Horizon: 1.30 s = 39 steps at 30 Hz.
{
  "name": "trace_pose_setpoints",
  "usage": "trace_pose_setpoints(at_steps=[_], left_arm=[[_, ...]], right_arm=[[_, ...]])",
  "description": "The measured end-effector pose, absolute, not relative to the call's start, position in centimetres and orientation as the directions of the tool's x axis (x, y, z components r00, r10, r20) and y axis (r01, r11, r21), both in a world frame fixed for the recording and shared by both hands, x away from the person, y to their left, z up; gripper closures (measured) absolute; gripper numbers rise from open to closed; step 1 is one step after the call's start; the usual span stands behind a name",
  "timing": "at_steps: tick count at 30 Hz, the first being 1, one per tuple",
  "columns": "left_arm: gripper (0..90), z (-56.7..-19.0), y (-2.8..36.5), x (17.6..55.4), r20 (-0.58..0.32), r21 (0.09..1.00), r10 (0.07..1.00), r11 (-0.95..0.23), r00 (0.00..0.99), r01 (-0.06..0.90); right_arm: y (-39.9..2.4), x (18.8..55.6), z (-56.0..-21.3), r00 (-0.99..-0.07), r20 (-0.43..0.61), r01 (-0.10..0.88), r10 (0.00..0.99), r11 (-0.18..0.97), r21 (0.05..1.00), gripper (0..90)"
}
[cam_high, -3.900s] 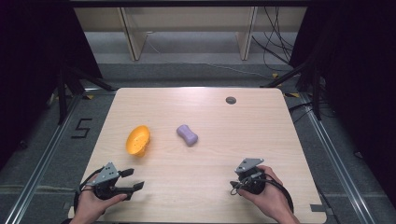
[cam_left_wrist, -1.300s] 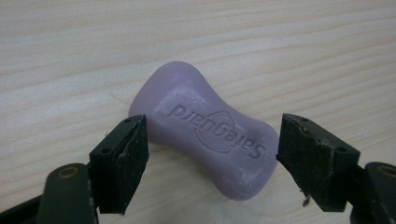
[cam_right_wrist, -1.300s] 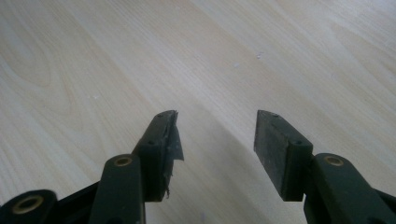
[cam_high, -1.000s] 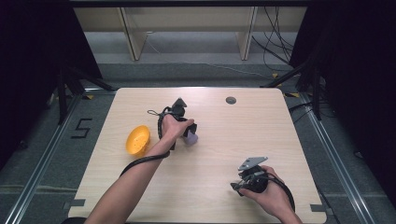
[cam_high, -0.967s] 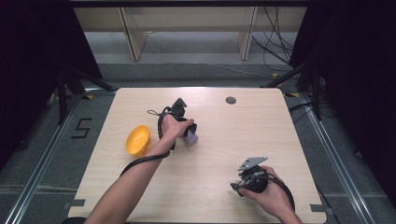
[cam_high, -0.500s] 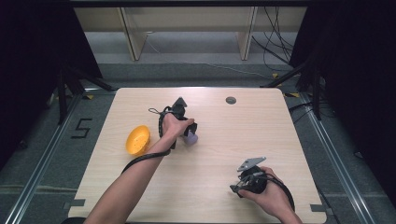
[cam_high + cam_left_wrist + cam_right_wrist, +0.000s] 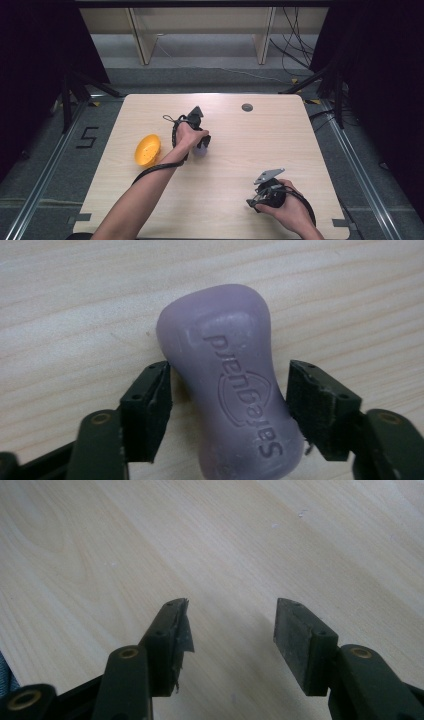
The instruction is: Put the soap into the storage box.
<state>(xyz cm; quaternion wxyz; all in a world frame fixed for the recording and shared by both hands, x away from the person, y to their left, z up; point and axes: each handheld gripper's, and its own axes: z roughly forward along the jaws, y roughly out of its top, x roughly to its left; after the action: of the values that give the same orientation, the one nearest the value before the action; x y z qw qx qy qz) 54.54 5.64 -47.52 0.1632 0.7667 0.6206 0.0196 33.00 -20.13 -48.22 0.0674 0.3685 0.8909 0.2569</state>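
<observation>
R tongs [image 7: 256,200] sit nr the bench's [image 7: 300,150] near edge, twd its right corner, held in the person's R hand [image 7: 287,210]. In the right gripper view its jaws stand part open w/ nothing btwn them, just bare wood below; a scrap of torn tape hangs off one pad [image 7: 182,630]

Further in, abt mid-bench and a bit left of centre, L tongs [image 7: 201,145] point down at the soap [image 7: 201,150], L hand [image 7: 187,136] wrapped round the body, forearm reaching in from the near edge. Cable loops off it twd the far side. The jaws have just been closing, w/ the soap btwn them

Left gripper view: soap [image 7: 232,385] is a purple waisted bar lying flat on the wood, embossed lettering up. One pad [image 7: 155,405] touches the bar's side at the waist; the other pad [image 7: 312,405] is just beside it, can't tell if it presses, a thin gap seems to show. So jaws are narrowed round the bar, grip not clearly made. Bar rests on the bench, not lifted

Left of the soap, nr the bench's left edge, an orange bowl [image 7: 147,150] lies tilted on its side, apart from hand and soap

Far edge: a small dark round hole [image 7: 247,107], right of centre, well apart from the rest
</observation>
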Motion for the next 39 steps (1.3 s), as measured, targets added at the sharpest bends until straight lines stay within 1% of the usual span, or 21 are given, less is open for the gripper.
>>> trace_pose_setpoints(at_steps=[1,3,6,9,11,14,15,16,19,22,24,28,29,30,32,33,34,36,37,39], left_arm=[[38.5,-47.49,5.74,54.58,-0.158,0.277,0.954,-0.205,0.255,0.939],[42.3,-47.43,5.57,54.47,-0.151,0.272,0.954,-0.211,0.258,0.939],[46.9,-47.37,5.55,54.38,-0.115,0.270,0.945,-0.268,0.307,0.925],[46.9,-47.41,5.43,54.42,-0.108,0.271,0.943,-0.276,0.314,0.922],[46.4,-47.29,5.61,54.52,-0.087,0.252,0.932,-0.322,0.353,0.913],[40.6,-47.72,5.39,54.51,-0.074,0.281,0.937,-0.308,0.340,0.909],[39.1,-47.72,5.54,54.58,-0.066,0.267,0.932,-0.327,0.355,0.907],[38.2,-47.89,5.35,54.57,-0.074,0.284,0.941,-0.297,0.330,0.912],[38.1,-47.94,5.39,54.62,-0.072,0.283,0.940,-0.303,0.335,0.910],[39.3,-48.03,5.40,54.61,-0.072,0.284,0.937,-0.310,0.343,0.907],[40.9,-47.94,5.50,54.70,-0.072,0.255,0.929,-0.334,0.362,0.908],[47.4,-47.90,5.36,54.67,-0.063,0.256,0.925,-0.347,0.374,0.902],[47.8,-47.90,5.37,54.70,-0.062,0.256,0.924,-0.350,0.377,0.901],[48.0,-47.88,5.39,54.74,-0.064,0.253,0.924,-0.352,0.378,0.901],[48.4,-47.84,5.37,54.78,-0.062,0.250,0.922,-0.357,0.383,0.900],[48.5,-47.89,5.40,54.76,-0.055,0.254,0.918,-0.367,0.392,0.895],[48.6,-47.86,5.42,54.75,-0.052,0.253,0.915,-0.376,0.400,0.892],[48.7,-47.86,5.24,54.63,-0.055,0.257,0.917,-0.370,0.395,0.893],[48.8,-47.91,5.31,54.57,-0.050,0.261,0.912,-0.382,0.407,0.887],[48.9,-47.89,5.32,54.47,-0.049,0.261,0.906,-0.395,0.421,0.881]], right_arm=[[-20.12,32.98,-48.21,-0.719,0.072,0.623,0.691,0.596,0.506,47.7],[-20.12,32.99,-48.23,-0.720,0.071,0.622,0.690,0.597,0.506,47.7],[-20.14,33.02,-48.34,-0.726,0.072,0.616,0.684,0.601,0.509,47.7],[-20.18,33.01,-48.25,-0.731,0.081,0.617,0.678,0.605,0.502,47.7],[-20.20,33.01,-48.26,-0.731,0.080,0.616,0.677,0.606,0.503,47.6],[-20.14,32.80,-48.13,-0.714,0.084,0.637,0.695,0.596,0.488,47.5],[-20.16,32.85,-48.17,-0.718,0.080,0.632,0.691,0.600,0.491,47.5],[-20.16,32.84,-48.18,-0.718,0.081,0.632,0.691,0.599,0.491,47.4],[-20.17,32.84,-48.18,-0.718,0.082,0.633,0.691,0.599,0.490,47.4],[-20.11,32.78,-48.17,-0.697,0.081,0.655,0.712,0.587,0.475,47.3],[-20.12,32.79,-48.18,-0.702,0.084,0.652,0.707,0.590,0.476,47.3],[-20.07,32.84,-48.34,-0.708,0.076,0.642,0.702,0.595,0.484,47.2],[-20.09,32.84,-48.33,-0.707,0.075,0.643,0.703,0.596,0.481,47.1],[-20.12,32.98,-48.45,-0.728,0.076,0.621,0.682,0.607,0.496,47.2],[-20.09,32.93,-48.43,-0.726,0.078,0.624,0.684,0.606,0.494,47.1],[-19.92,32.67,-48.38,-0.700,0.094,0.654,0.708,0.583,0.482,47.1],[-19.89,32.61,-48.34,-0.692,0.095,0.663,0.716,0.578,0.476,47.1],[-20.08,32.83,-48.36,-0.708,0.077,0.643,0.702,0.596,0.481,47.1],[-20.10,32.79,-48.30,-0.694,0.073,0.658,0.716,0.589,0.470,47.1],[-20.10,32.80,-48.31,-0.696,0.075,0.656,0.715,0.590,0.470,47.0]])
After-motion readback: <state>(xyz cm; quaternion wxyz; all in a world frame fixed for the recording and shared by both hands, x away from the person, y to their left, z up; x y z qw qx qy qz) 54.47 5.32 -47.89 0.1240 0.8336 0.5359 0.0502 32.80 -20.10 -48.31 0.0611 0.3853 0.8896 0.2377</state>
